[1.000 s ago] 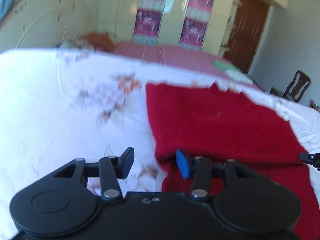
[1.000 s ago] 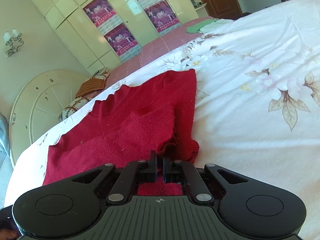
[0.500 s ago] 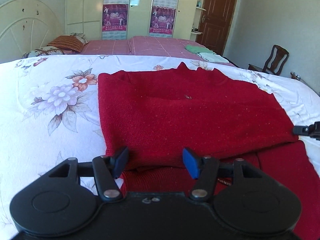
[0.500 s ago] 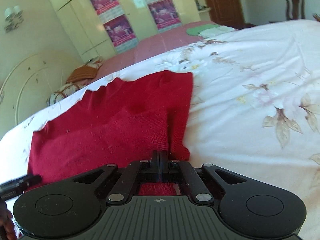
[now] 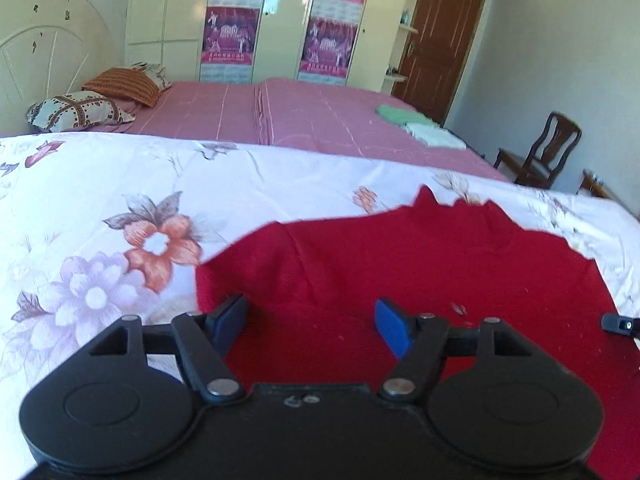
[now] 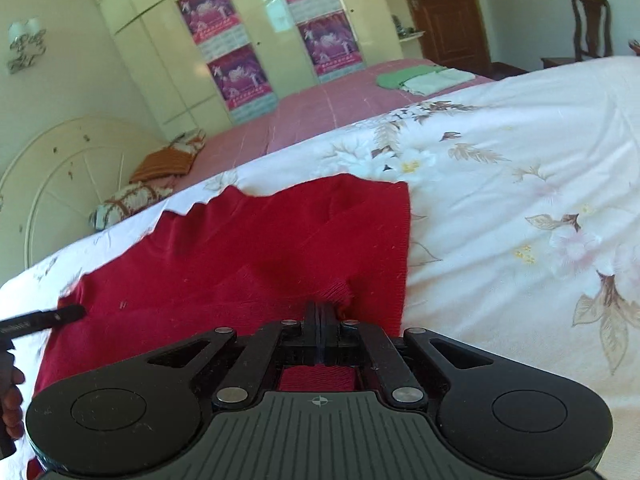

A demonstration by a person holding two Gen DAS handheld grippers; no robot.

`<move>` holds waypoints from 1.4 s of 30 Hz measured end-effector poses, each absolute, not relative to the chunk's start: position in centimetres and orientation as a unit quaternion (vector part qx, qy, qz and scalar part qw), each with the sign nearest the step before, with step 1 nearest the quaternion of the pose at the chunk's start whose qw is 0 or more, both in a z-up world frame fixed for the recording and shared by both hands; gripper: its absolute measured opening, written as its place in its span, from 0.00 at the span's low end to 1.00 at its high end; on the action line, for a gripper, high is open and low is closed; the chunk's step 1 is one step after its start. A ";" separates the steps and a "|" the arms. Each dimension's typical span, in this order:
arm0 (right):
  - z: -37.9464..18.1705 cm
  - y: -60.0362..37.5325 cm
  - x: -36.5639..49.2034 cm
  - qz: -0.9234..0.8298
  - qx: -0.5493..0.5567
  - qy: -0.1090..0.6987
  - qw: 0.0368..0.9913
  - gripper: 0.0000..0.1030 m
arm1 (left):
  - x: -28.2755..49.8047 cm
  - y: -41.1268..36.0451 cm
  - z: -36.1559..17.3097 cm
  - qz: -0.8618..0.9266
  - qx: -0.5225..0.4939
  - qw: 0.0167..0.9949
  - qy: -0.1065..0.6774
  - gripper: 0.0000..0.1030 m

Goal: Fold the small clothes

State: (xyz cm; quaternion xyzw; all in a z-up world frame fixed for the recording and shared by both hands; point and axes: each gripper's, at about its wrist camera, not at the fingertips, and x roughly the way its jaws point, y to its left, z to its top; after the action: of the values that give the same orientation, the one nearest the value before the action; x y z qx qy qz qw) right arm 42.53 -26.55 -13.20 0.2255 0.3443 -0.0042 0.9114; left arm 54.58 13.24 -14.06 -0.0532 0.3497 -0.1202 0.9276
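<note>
A red knit sweater (image 5: 420,264) lies spread on a white floral quilt (image 5: 100,208). My left gripper (image 5: 310,320) hovers over the sweater's left part, and its jaws are opening. Red cloth lies under the gap, and the blue pads (image 5: 390,326) press on nothing. My right gripper (image 6: 321,312) is shut on a bunched fold of the red sweater (image 6: 240,256) near its right edge. The quilt (image 6: 520,184) stretches away to the right of it. The right gripper's tip (image 5: 622,322) shows at the left wrist view's right edge. The left gripper's finger (image 6: 40,318) and a hand (image 6: 10,400) show at the right wrist view's left edge.
Behind the quilt lies a pink bedspread (image 5: 300,120) with pillows (image 5: 80,110) on its left and folded green and white clothes (image 5: 416,124) on its right. A wooden chair (image 5: 544,152) stands by the door (image 5: 444,36). Cream wardrobes line the back wall.
My left gripper has swung from the sweater's left edge to over the red cloth, and its jaws have spread wider. The right gripper stayed shut on the fold and shifted slightly.
</note>
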 end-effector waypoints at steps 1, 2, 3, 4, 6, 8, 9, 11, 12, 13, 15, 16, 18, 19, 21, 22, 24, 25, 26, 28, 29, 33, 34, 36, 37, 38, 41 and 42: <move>-13.4 -26.8 42.5 -0.004 0.231 0.342 0.911 0.00 | 54.6 13.6 -14.1 -0.122 -0.058 0.928 0.348 0.68; -13.4 -26.7 42.5 -0.004 0.228 0.342 0.911 0.00 | 54.3 13.8 -14.1 -0.124 -0.056 0.929 0.345 0.68; -13.4 -26.6 42.4 -0.003 0.223 0.342 0.913 0.00 | 53.9 13.9 -14.0 -0.123 -0.052 0.931 0.341 0.68; -13.4 -26.6 42.3 -0.002 0.218 0.342 0.914 0.00 | 53.4 13.8 -13.9 -0.117 -0.051 0.933 0.337 0.68; -13.2 -26.8 42.3 0.000 0.217 0.345 0.913 0.00 | 51.9 13.3 -13.1 -0.105 -0.048 0.937 0.330 0.68; -12.1 -26.7 42.0 -0.004 0.220 0.337 0.915 0.00 | 49.8 11.7 -11.9 -0.124 -0.048 0.942 0.308 0.73; -11.4 -26.2 41.8 0.001 0.213 0.322 0.923 0.00 | 48.9 10.3 -11.5 -0.132 -0.040 0.945 0.297 0.75; -10.6 -24.6 42.2 0.019 0.203 0.317 0.926 0.00 | 48.0 7.2 -11.4 -0.146 -0.028 0.945 0.292 0.75; -10.7 -23.5 42.7 0.033 0.200 0.324 0.924 0.00 | 47.9 5.7 -11.6 -0.154 -0.027 0.942 0.298 0.75; -10.9 -22.3 43.2 0.048 0.196 0.330 0.922 0.00 | 47.8 4.3 -12.1 -0.159 -0.023 0.939 0.304 0.75; -11.5 -19.8 44.1 0.075 0.174 0.349 0.918 0.00 | 47.5 2.0 -13.1 -0.162 0.003 0.934 0.319 0.74; -11.7 -18.8 44.3 0.084 0.159 0.358 0.916 0.00 | 47.3 1.4 -13.5 -0.154 0.027 0.933 0.324 0.74; -12.0 -17.5 44.1 0.094 0.121 0.366 0.918 0.00 | 46.8 1.8 -14.7 -0.131 0.056 0.933 0.330 0.76; -12.2 -17.8 43.9 0.091 0.110 0.368 0.919 0.00 | 46.5 2.9 -14.9 -0.130 0.045 0.935 0.327 0.76; -12.5 -20.1 43.5 0.061 0.117 0.370 0.920 0.00 | 45.8 5.2 -15.0 -0.111 0.044 0.938 0.325 0.77; -12.5 -21.9 43.1 0.022 0.125 0.367 0.921 0.00 | 45.3 6.3 -15.0 -0.099 0.049 0.940 0.324 0.77; -12.3 -25.5 42.2 -0.016 0.156 0.364 0.918 0.00 | 44.6 8.1 -14.6 -0.086 0.035 0.941 0.324 0.74; -12.0 -27.0 41.5 -0.003 0.186 0.361 0.914 0.00 | 44.3 8.5 -14.3 -0.076 0.030 0.944 0.321 0.75; -11.4 -27.6 40.7 -0.016 0.187 0.354 0.916 0.00 | 44.0 8.5 -13.9 -0.067 0.025 0.945 0.318 0.74; -10.3 -27.3 39.2 -0.026 0.161 0.337 0.927 0.09 | 43.4 8.0 -13.3 -0.072 0.002 0.948 0.309 0.75; -10.1 -27.0 38.7 -0.010 0.172 0.332 0.928 0.22 | 43.1 7.3 -13.0 -0.078 -0.004 0.949 0.304 0.75; -10.6 -22.9 38.5 0.057 0.147 0.336 0.928 0.23 | 42.7 2.9 -13.1 -0.111 0.018 0.946 0.305 0.75; -10.9 -21.6 38.7 0.071 0.133 0.340 0.928 0.23 | 42.6 2.0 -13.3 -0.116 0.031 0.945 0.305 0.75; -11.5 -20.2 38.9 0.075 0.104 0.345 0.930 0.23 | 43.0 1.0 -14.1 -0.102 0.063 0.939 0.322 0.77; -11.8 -20.1 39.0 0.065 0.091 0.350 0.930 0.23 | 43.1 1.4 -14.4 -0.100 0.055 0.938 0.329 0.79; -12.2 -20.3 39.0 0.041 0.081 0.354 0.931 0.23 | 43.1 2.0 -14.7 -0.102 0.037 0.937 0.332 0.81; -12.9 -22.7 38.7 0.019 0.105 0.358 0.928 0.23 | 42.8 2.8 -14.9 -0.098 0.026 0.938 0.333 0.82; -13.0 -23.3 38.8 0.029 0.115 0.360 0.925 0.23 | 42.6 2.6 -14.8 -0.094 0.030 0.938 0.332 0.82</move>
State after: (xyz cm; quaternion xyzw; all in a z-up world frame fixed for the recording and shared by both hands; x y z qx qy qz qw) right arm 38.79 -23.27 -12.97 0.1151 0.3602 0.0289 0.9253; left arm 42.64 2.57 -14.84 0.0295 0.3319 -0.0940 0.9382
